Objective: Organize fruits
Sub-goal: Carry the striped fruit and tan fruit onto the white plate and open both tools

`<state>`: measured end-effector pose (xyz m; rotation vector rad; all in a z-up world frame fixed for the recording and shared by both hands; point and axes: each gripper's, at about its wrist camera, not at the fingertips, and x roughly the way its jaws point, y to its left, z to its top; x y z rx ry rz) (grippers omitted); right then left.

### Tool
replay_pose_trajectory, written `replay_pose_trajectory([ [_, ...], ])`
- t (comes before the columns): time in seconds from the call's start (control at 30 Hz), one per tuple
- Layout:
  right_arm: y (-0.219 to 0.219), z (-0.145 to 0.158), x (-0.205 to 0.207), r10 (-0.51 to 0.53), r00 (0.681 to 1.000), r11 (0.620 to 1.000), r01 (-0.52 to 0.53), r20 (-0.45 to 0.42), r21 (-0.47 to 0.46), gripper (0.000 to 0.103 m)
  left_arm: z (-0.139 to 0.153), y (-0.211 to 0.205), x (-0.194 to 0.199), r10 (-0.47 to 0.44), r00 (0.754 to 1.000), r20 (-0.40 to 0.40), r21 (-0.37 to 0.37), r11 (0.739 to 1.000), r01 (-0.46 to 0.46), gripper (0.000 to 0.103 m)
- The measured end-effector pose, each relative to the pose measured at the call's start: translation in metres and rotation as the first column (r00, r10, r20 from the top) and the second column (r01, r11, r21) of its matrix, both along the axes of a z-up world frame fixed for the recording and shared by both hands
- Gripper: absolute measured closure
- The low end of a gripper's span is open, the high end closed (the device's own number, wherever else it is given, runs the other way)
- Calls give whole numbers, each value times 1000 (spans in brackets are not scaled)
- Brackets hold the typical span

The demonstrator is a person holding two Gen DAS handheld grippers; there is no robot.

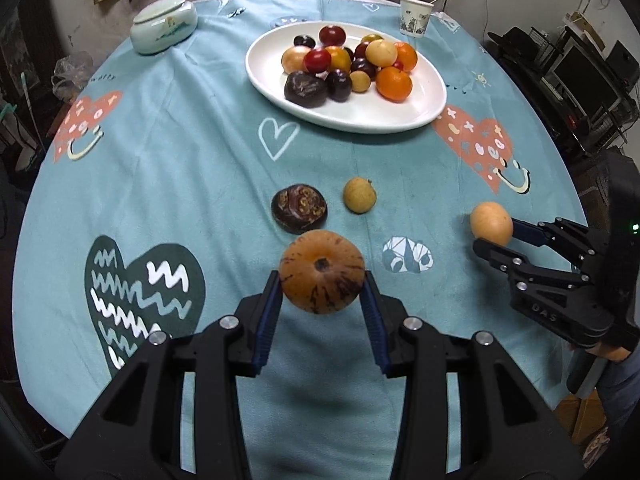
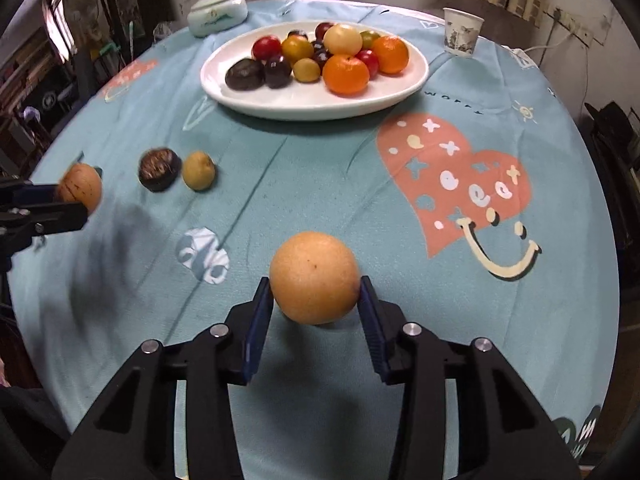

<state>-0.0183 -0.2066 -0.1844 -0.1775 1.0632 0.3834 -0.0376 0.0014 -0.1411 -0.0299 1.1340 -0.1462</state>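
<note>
Left gripper [image 1: 322,288] has its blue pads [image 1: 267,320] clamped on either side of a speckled orange-brown fruit [image 1: 322,271], stem scar facing the camera, grip across the widest part; the fruit seems lifted clear of the cloth, judging by the loose shadow under it. Right gripper [image 2: 316,300] sits with its pads [image 2: 256,326] at the flanks of a smooth tan round fruit [image 2: 315,277]; the left pad touches, the right pad looks to touch too, so I read it as closed on the fruit, which looks to sit low on or just above the blue tablecloth [image 2: 400,300]. Both fruits look firm-skinned, light and rigid enough for a side pinch, but round and smooth, so likely to roll or squirt out if the pads land off the equator; squeeze gently, skin may bruise. Further out, a dark brown chestnut-like fruit [image 1: 299,209] and a small yellow-tan fruit [image 1: 359,194] lie loose, just beside each other, on the cloth between the grippers and the white plate [image 1: 400,116]. The small one is the slippery pick; the dark one is flattish, so take it across its sides. The plate at the far side already holds a pile of oranges, red and dark fruits. A paper cup [image 1: 415,16] and a lidded ceramic jar [image 1: 164,26] stand beyond, well apart.
</note>
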Motion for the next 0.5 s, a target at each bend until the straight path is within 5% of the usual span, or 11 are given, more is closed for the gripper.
replay_pose_trajectory([
  [0.33, 11, 45, -38, -16, 999, 980, 7, 43, 198, 60, 31, -11, 2, -106, 990, 97, 72, 992, 99, 63],
  [0.5, 29, 61, -49, -1, 998, 974, -15, 69, 226, 60, 42, -15, 8, -147, 981, 127, 79, 987, 137, 63],
])
